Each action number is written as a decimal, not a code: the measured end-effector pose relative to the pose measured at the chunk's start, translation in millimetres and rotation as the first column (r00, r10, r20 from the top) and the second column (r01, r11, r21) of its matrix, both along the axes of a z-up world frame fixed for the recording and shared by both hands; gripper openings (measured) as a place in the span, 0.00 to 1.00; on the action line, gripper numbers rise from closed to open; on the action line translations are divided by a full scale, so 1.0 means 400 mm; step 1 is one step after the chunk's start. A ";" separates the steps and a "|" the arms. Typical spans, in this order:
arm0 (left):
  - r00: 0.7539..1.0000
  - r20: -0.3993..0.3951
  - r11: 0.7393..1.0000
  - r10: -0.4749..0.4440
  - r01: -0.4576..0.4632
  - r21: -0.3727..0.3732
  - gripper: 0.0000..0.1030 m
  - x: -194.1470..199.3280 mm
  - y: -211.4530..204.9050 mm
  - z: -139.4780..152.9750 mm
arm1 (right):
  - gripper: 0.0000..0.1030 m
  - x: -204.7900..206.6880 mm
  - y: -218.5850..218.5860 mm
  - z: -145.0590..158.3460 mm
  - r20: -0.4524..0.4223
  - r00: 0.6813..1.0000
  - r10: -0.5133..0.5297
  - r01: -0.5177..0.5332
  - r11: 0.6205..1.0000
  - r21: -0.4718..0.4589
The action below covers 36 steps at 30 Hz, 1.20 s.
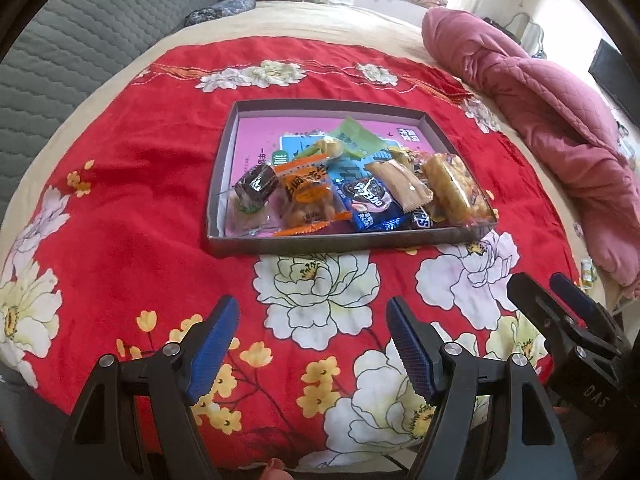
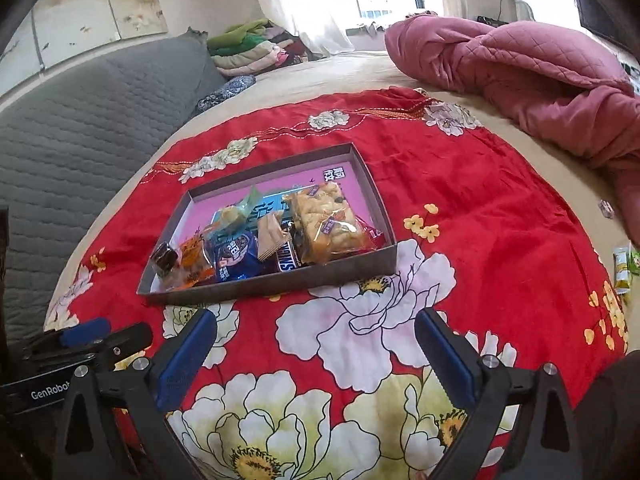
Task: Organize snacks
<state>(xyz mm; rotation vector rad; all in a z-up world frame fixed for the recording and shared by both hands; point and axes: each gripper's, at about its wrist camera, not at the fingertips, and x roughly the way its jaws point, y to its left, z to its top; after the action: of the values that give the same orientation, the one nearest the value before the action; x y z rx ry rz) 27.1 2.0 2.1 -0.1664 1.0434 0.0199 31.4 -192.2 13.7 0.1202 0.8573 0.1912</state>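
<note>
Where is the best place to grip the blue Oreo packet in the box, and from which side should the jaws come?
Probably the crimped end of the blue Oreo packet nearest the box's front wall, coming from above. It lies flat, wedged between the orange packet and the beige wafer packet, so its long sides are blocked and the wall rules out a level approach.

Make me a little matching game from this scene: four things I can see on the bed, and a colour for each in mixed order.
Things:
1. quilt
2. cloth with flowers
3. Oreo packet
4. box floor

Colours:
a. blue
b. purple-pink
c. red
d. dusty pink

Pairs: 1-d, 2-c, 3-a, 4-b
</note>
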 end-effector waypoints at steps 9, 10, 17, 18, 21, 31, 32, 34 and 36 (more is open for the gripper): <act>1.000 0.003 1.000 0.024 -0.024 -0.002 0.75 -0.010 0.009 0.002 | 0.97 -0.012 0.008 -0.004 -0.007 1.000 0.006 -0.007 0.999 -0.046; 1.000 0.001 1.000 0.024 -0.024 -0.001 0.75 -0.010 0.010 0.000 | 0.97 -0.013 0.007 -0.003 -0.005 1.000 0.006 -0.007 0.999 -0.047; 1.000 0.007 1.000 0.026 -0.026 0.005 0.75 -0.009 0.009 0.004 | 0.97 -0.014 0.012 -0.009 -0.011 1.000 0.014 -0.015 0.998 -0.061; 1.000 0.007 1.000 0.027 -0.028 0.007 0.75 -0.010 0.009 0.004 | 0.97 -0.014 0.012 -0.009 -0.012 1.000 0.013 -0.014 0.998 -0.061; 1.000 0.003 0.999 0.031 -0.031 0.009 0.75 -0.008 0.012 0.002 | 0.97 -0.014 0.012 -0.011 -0.012 1.000 0.015 -0.016 0.998 -0.061; 0.999 -0.007 0.999 0.037 -0.037 0.031 0.75 -0.003 0.013 -0.007 | 0.97 -0.011 0.013 -0.018 -0.018 1.000 0.020 -0.021 0.998 -0.063; 0.999 -0.010 0.999 0.039 -0.039 0.037 0.75 -0.003 0.013 -0.008 | 0.97 -0.011 0.013 -0.019 -0.019 1.000 0.020 -0.021 0.998 -0.062; 0.999 -0.014 0.998 0.045 -0.044 0.046 0.75 -0.002 0.013 -0.010 | 0.97 -0.011 0.014 -0.021 -0.021 1.000 0.021 -0.023 0.998 -0.060; 0.999 -0.021 0.998 0.049 -0.048 0.047 0.75 0.000 0.014 -0.014 | 0.97 -0.008 0.015 -0.024 -0.025 0.999 0.023 -0.024 0.998 -0.061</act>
<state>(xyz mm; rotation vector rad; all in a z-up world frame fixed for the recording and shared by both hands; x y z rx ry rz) 27.0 7.7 -3.4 -0.1492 1.0597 0.0904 28.1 -186.1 3.9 0.0550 0.8886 0.1854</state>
